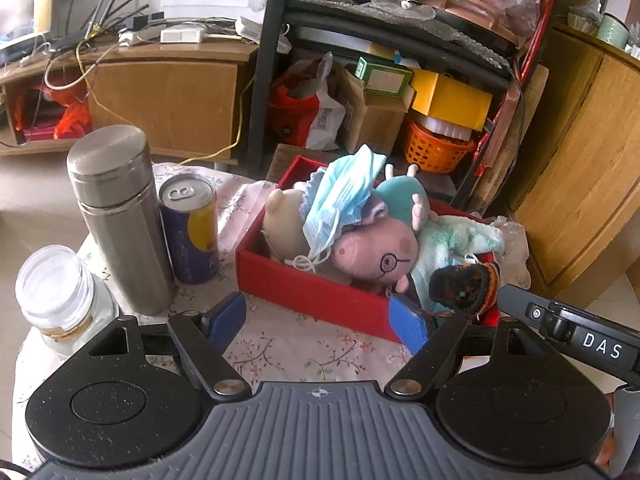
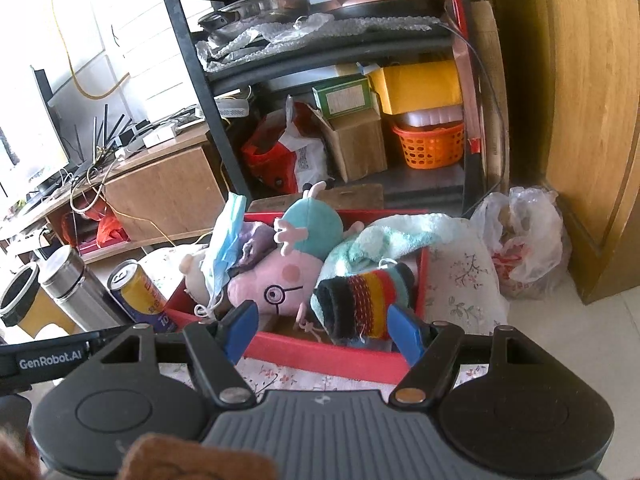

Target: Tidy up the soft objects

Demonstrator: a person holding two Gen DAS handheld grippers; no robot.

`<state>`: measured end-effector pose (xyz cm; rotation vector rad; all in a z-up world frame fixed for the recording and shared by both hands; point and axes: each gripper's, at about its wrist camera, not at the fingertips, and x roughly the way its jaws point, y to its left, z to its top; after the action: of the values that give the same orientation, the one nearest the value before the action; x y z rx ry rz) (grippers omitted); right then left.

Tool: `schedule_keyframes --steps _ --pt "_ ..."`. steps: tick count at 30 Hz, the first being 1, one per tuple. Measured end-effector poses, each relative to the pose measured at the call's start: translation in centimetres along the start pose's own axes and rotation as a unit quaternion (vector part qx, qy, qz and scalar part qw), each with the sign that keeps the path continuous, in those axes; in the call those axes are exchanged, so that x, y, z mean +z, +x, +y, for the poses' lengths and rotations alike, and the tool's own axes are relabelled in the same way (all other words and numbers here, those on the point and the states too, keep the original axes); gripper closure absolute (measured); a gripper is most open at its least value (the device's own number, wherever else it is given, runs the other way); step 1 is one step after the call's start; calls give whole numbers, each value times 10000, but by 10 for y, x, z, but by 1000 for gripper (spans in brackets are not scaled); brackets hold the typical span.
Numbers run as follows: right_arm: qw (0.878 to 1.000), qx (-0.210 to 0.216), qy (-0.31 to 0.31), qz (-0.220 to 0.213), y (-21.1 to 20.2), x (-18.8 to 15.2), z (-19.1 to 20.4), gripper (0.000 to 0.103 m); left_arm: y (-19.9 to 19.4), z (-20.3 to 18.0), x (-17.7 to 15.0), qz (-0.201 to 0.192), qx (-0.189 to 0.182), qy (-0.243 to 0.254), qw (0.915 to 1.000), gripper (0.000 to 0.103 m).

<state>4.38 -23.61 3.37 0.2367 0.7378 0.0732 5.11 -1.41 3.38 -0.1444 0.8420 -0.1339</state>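
Red box (image 1: 320, 300) sits at centre frame on the flowered cloth (image 1: 312, 352), already heaped with soft things — a sensible catch-all, since its walls keep floppy items from sliding off the table.

Contents, left to right in the left wrist view: beige plush (image 1: 282, 224), blue face mask (image 1: 340, 200) draped over it, pink pig toy (image 1: 376, 254), pale green towel (image 1: 452, 240). The striped sock (image 2: 360, 300) lies at the near right corner of the box, on top of the pile, partly over the rim.

Left gripper (image 1: 316, 320): tongs apart, nothing between them, hovering over the cloth in front of the box's near wall.

Right gripper (image 2: 320, 332): tongs apart, about half spread; the sock lies just ahead of the right finger, but no pad appears to press on it — likely just set down, or about to be nudged deeper.

Hard items — steel flask (image 1: 116, 216), drink can (image 1: 190, 228), glass jar (image 1: 60, 292) — stand upright at lower left, kept outside the box.
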Motion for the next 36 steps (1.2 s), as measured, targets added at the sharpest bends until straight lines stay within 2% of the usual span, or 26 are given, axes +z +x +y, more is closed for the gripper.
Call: schedule_keyframes --steps 36 --pt "9994 325 -53 -101 -58 -40 5 56 -46 -10 -48 -78 -220 264 9994 23"
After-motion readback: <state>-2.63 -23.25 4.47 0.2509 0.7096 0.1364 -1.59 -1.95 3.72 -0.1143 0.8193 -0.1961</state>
